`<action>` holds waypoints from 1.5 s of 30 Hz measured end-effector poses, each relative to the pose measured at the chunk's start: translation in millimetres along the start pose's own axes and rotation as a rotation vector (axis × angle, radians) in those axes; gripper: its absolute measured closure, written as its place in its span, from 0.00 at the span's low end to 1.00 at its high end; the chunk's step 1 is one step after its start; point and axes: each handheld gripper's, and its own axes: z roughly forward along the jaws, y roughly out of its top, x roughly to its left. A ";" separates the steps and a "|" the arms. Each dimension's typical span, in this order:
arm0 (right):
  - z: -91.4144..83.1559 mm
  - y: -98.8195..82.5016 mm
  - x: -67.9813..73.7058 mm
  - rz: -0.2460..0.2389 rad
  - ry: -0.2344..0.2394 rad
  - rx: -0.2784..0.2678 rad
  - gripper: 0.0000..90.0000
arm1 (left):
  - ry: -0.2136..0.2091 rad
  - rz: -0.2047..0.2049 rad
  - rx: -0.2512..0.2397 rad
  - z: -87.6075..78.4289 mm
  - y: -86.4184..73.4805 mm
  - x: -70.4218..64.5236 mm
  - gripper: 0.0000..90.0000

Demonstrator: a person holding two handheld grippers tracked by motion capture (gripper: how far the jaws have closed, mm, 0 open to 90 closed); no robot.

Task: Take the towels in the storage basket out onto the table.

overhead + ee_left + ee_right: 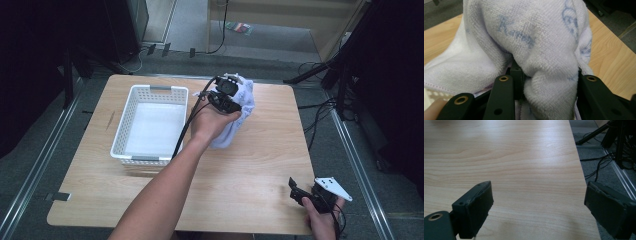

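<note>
A pale lilac towel (239, 113) with blue print hangs in a bunch over the middle of the wooden table (265, 165), held up by my left gripper (227, 100). In the left gripper view the towel (534, 47) is pinched between the black jaws, so my left gripper (549, 82) is shut on it. A white slotted basket (131, 95) stands just left of the towel, with nothing in it. My right gripper (296, 191) rests low at the table's front right corner. Its jaws stand wide apart over bare wood in the right gripper view, where the right gripper (537, 205) holds nothing.
The table's right edge (584, 182) drops to a grey floor with cables and a metal rail (621, 175). Black stands (345, 75) rise beside the table on the right, and dark equipment stands at the left.
</note>
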 end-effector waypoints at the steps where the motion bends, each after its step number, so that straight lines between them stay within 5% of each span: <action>1: 0.0 0.0 0.1 0.001 0.000 0.000 0.09 | -0.004 0.001 0.000 3.8 -1.2 -2.4 0.69; 17: 0.5 0.1 0.4 -0.003 0.002 0.002 0.09 | -0.154 -0.060 0.048 51.1 -38.7 -0.5 0.65; 21: 0.5 0.1 0.6 -0.003 0.002 0.003 0.09 | -0.178 -0.055 0.079 57.7 -43.7 0.4 0.54; 24: 0.6 0.1 0.6 -0.005 0.001 0.003 0.09 | -0.189 -0.050 0.126 61.4 -45.6 0.6 0.35; 27: 0.5 0.1 0.6 -0.006 0.001 0.003 0.09 | -0.214 -0.068 0.111 59.9 -46.5 3.3 0.27; 35: 0.7 0.2 0.8 -0.005 -0.001 0.004 0.09 | -0.164 -0.061 0.122 54.1 -45.9 6.5 0.03; 45: 0.8 0.2 0.9 -0.006 -0.002 0.004 0.09 | -0.111 -0.080 0.083 25.6 -45.9 26.9 0.00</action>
